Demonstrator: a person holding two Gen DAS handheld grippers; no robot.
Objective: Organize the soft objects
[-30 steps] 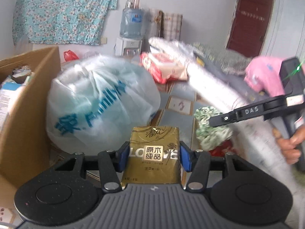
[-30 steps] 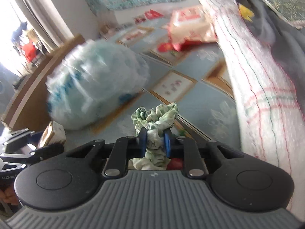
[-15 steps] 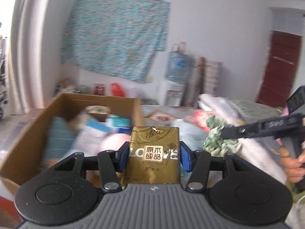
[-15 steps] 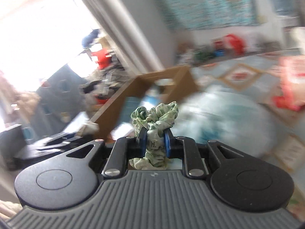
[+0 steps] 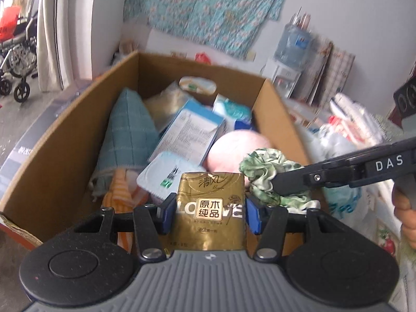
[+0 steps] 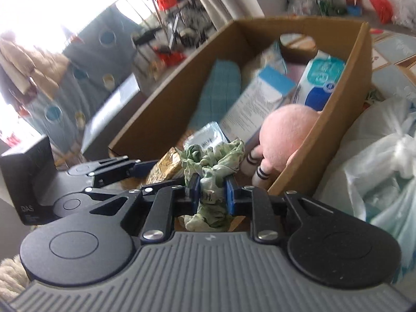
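Note:
My left gripper (image 5: 209,209) is shut on a gold tissue pack (image 5: 210,189), held upright over the near end of an open cardboard box (image 5: 65,143). My right gripper (image 6: 212,195) grips a ruffled green-and-white cloth (image 6: 213,161) between its blue pads (image 6: 193,189); its jaws are opening slightly. In the left wrist view that cloth (image 5: 265,166) hangs just right of the pack, above the box's near right corner. The right wrist view shows the pack (image 6: 166,166) just left of the cloth.
The box holds a teal checked pillow (image 5: 127,130), a pink plush toy (image 6: 288,135), several wipe and tissue packs (image 5: 189,132) and an orange striped cloth (image 5: 117,192). A white plastic bag (image 6: 377,161) lies right of the box. A water dispenser (image 5: 291,52) stands against the far wall.
Both grippers have swung left from the floor and plastic bag to above the box, each carrying its item. The box has come closer and fills both views.

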